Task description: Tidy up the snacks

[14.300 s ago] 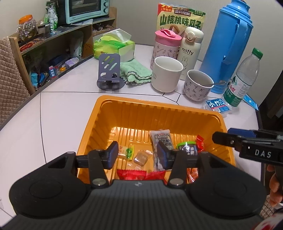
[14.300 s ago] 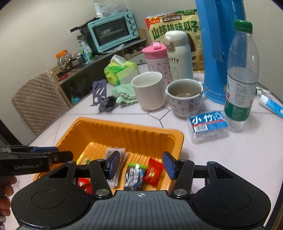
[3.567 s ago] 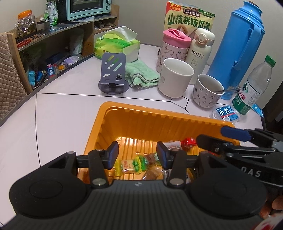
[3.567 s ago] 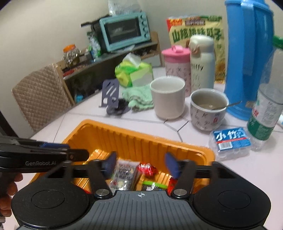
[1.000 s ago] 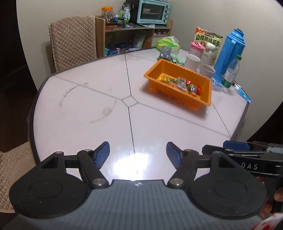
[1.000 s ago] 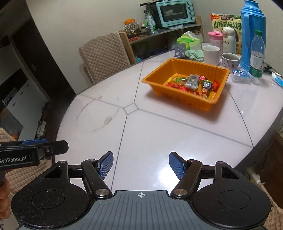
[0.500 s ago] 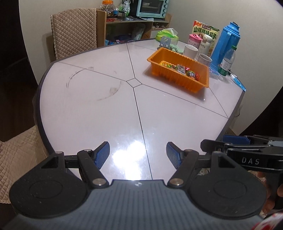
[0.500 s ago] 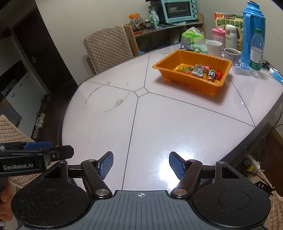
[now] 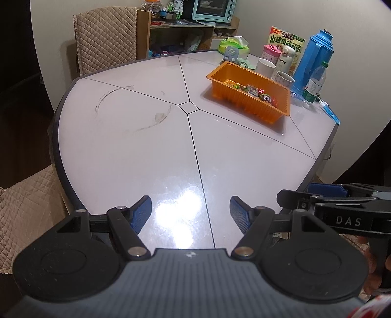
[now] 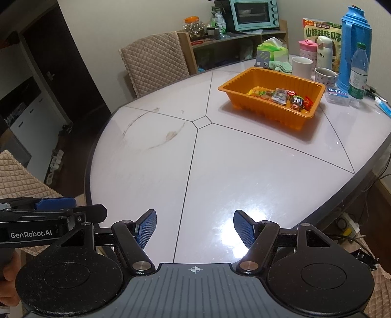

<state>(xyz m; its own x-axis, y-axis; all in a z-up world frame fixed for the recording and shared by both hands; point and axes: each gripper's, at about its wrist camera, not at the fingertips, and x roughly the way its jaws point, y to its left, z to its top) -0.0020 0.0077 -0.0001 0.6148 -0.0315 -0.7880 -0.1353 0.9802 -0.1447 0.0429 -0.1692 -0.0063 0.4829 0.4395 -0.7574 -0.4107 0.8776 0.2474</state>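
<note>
An orange tray (image 9: 244,100) (image 10: 259,107) stands on the far right part of the white table. Several wrapped snacks (image 9: 256,91) (image 10: 281,95) lie inside it. My left gripper (image 9: 190,214) is open and empty, held over the table's near edge, far from the tray. My right gripper (image 10: 194,228) is open and empty, also over the near edge. The right gripper shows at the right of the left wrist view (image 9: 342,210). The left gripper shows at the left of the right wrist view (image 10: 48,220).
Behind the tray stand a white mug (image 10: 302,66), a patterned cup (image 10: 322,74), a blue thermos (image 10: 354,46), a water bottle (image 10: 358,73), flasks and a snack bag (image 10: 322,31). A padded chair (image 10: 154,61) and a shelf with a toaster oven (image 10: 254,13) lie beyond the table.
Both grippers have pulled back and away from the tray, which now looks smaller and farther. Earlier they were right over the tray. Both stay open.
</note>
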